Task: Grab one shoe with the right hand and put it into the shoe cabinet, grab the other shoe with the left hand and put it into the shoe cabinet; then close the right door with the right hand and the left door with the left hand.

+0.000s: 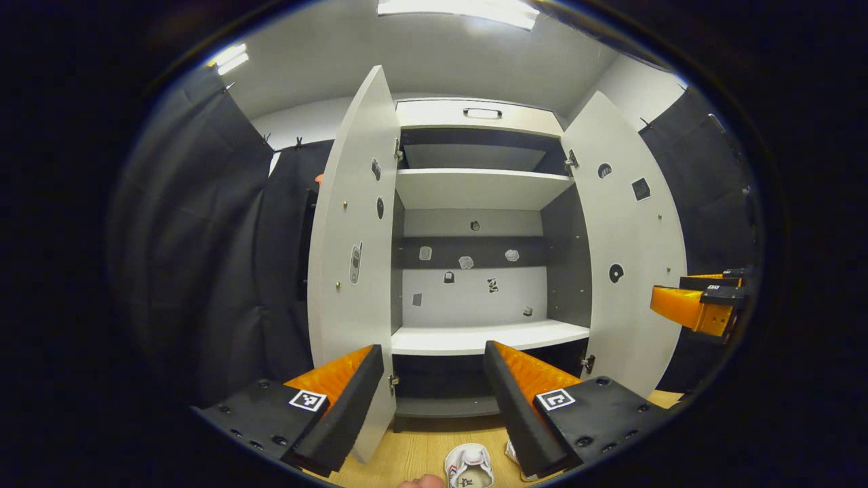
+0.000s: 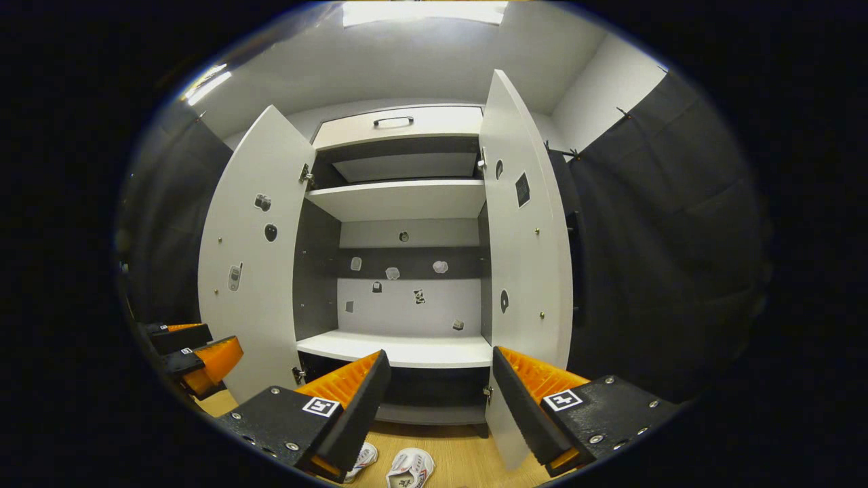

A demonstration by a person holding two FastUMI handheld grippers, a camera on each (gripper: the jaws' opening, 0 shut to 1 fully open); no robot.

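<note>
Cabinet doors wide open, shelves bare; both shoes on the floor. Both hand-held grippers spread wide, holding nothing.

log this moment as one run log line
left gripper: open | right gripper: open | shoes: on floor | cabinet doors: both open | phase: before first grab

Ceiling light panels glow above grey-white walls. Black cloth hangs at both sides of the booth, pinned up by small clips. A wooden floor runs along the bottom edge.
</note>
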